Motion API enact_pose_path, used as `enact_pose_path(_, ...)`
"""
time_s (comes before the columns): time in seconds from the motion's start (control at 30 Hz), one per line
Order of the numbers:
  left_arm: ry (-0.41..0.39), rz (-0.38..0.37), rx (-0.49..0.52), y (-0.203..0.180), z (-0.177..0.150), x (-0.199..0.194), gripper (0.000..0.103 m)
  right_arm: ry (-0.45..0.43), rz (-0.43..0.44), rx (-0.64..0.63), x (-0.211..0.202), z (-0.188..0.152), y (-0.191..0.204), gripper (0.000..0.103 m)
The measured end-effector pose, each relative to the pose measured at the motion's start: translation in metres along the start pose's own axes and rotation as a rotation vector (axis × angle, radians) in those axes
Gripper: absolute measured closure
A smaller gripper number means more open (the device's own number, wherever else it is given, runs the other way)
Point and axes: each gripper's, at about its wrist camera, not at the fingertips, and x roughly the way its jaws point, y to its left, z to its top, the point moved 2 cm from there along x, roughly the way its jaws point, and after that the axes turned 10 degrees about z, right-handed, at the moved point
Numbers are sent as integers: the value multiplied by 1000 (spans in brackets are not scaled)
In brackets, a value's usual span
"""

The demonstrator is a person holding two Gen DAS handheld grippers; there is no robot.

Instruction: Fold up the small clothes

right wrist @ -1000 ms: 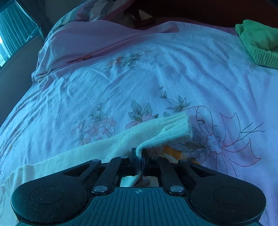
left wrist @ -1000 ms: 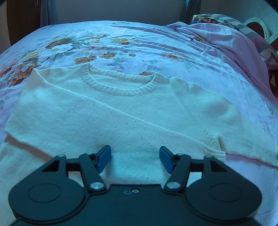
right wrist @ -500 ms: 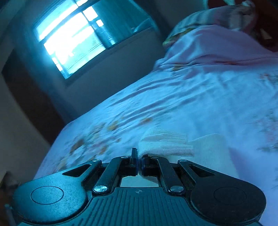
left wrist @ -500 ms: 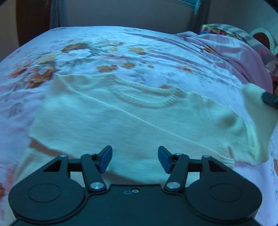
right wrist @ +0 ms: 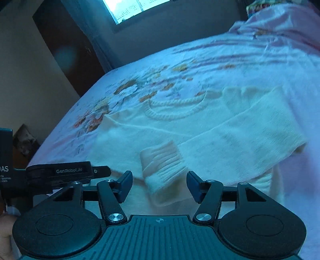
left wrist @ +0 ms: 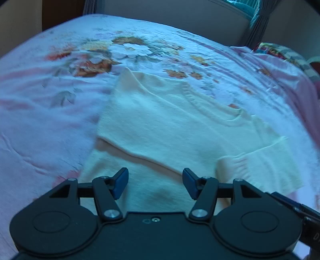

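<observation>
A cream knit sweater (left wrist: 172,128) lies flat on the floral bedsheet (left wrist: 44,112), neck away from me. Both sleeves are folded across its body. The right sleeve's ribbed cuff (right wrist: 162,164) lies on the sweater just ahead of my right gripper (right wrist: 159,186), which is open and holds nothing. The same cuff shows at the right of the left wrist view (left wrist: 236,164). My left gripper (left wrist: 155,183) is open and empty, hovering over the sweater's lower part (left wrist: 156,192). The sweater also fills the right wrist view (right wrist: 180,130).
The bed (right wrist: 240,60) stretches away to a wall with a window (right wrist: 136,8) and a dark door (right wrist: 68,50). A pink quilt (left wrist: 290,80) is bunched at the far right. The left gripper's body (right wrist: 68,172) shows at the left of the right wrist view.
My right gripper carried the sleeve cuff left over the sweater, laid it on the body and opened. My left gripper stayed open and swung its view to the right.
</observation>
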Motion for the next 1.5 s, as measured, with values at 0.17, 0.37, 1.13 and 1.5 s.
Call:
enact_pose_path(0.17, 70, -158, -55, -15, -7, 2, 44, -70, -111, 26, -29, 5, -23, 44)
enact_pose_path(0.37, 68, -230, 2, -56, -14, 0, 44, -85, -135, 81, -50, -5, -43, 43)
enact_pose_path(1.13, -42, -121, -37, 5, -27, 2, 92, -123, -204, 97, -42, -2, -56, 44)
enact_pose_path(1.5, -15, -66, -157, 62, -29, -20, 55, -44, -137, 73, 14, 11, -33, 44)
